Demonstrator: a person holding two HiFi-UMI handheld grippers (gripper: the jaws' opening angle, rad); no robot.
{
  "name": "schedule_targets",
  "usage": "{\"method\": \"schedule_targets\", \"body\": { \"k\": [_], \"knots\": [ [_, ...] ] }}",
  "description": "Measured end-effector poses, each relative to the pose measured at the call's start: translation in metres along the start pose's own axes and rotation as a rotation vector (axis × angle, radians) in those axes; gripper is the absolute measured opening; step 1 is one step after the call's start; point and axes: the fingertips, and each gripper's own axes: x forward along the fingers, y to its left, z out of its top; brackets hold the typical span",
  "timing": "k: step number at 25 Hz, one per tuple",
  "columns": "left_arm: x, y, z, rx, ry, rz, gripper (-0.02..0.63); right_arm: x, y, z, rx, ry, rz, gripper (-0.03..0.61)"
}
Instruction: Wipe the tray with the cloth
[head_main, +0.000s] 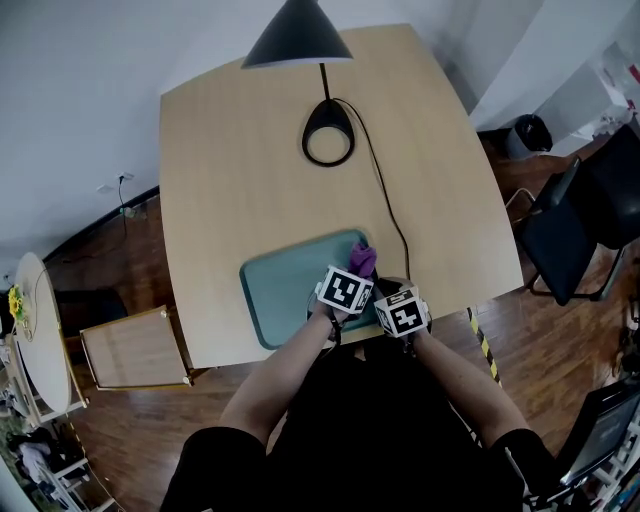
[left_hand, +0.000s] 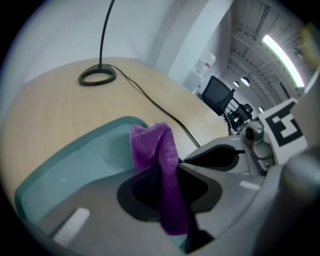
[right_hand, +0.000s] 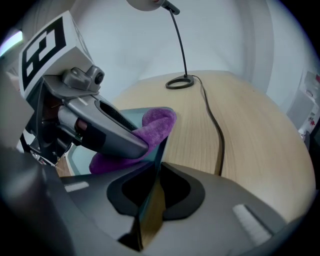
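Note:
A teal tray (head_main: 285, 290) lies at the near edge of the wooden table (head_main: 240, 170). My left gripper (head_main: 347, 288) hovers over the tray's right part, shut on a purple cloth (head_main: 362, 260). In the left gripper view the cloth (left_hand: 159, 150) is pinched between the jaws of the left gripper (left_hand: 162, 190) and sticks up over the tray (left_hand: 75, 160). My right gripper (head_main: 402, 312) sits at the tray's right near corner. In the right gripper view the right gripper (right_hand: 152, 192) is shut on the tray's thin rim (right_hand: 161, 150), with the cloth (right_hand: 150, 127) just beyond it.
A black lamp stands at the table's far side with its ring base (head_main: 328, 135), and its cord (head_main: 385, 200) runs toward the tray's right corner. A small wooden table (head_main: 135, 350) stands left, and black chairs (head_main: 580, 220) stand right.

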Motion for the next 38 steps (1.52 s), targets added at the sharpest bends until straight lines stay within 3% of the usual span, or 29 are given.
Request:
{"method": "schedule_targets", "body": {
  "k": [3,8,13,17,23,25,28,30,35,38],
  "knots": [
    [0.005,-0.005,0.002,-0.014,-0.005,-0.023,0.115,0.0,-0.002,-0.002,-0.003,0.003,-0.001,0.041],
    [-0.009,0.003,0.0,-0.128,-0.071,-0.088,0.115,0.001,-0.004,-0.003,-0.003,0.012,0.0,0.041],
    [-0.041,0.028,-0.024,-0.199,-0.139,-0.074,0.115,0.004,-0.007,-0.007,-0.006,0.03,-0.002,0.041],
    [-0.086,0.071,-0.054,-0.321,-0.227,-0.028,0.115,0.004,-0.008,-0.003,-0.014,0.028,-0.002,0.042],
    [-0.164,0.146,-0.12,-0.483,-0.305,0.154,0.115,0.001,-0.008,-0.002,-0.009,0.034,0.003,0.043],
    [-0.182,0.164,-0.139,-0.479,-0.295,0.238,0.115,0.001,-0.008,-0.002,-0.003,0.036,0.005,0.043],
    [-0.198,0.18,-0.159,-0.412,-0.241,0.36,0.115,0.002,-0.007,-0.001,-0.001,0.034,0.003,0.042],
    [-0.194,0.183,-0.167,-0.381,-0.189,0.398,0.115,0.003,-0.007,0.0,-0.006,0.032,0.001,0.043],
    [-0.167,0.162,-0.156,-0.367,-0.156,0.352,0.115,0.003,-0.005,-0.002,-0.002,0.023,-0.001,0.042],
    [-0.143,0.14,-0.138,-0.362,-0.164,0.251,0.115,0.003,-0.004,0.0,0.001,0.016,-0.004,0.041]
  ]
}}
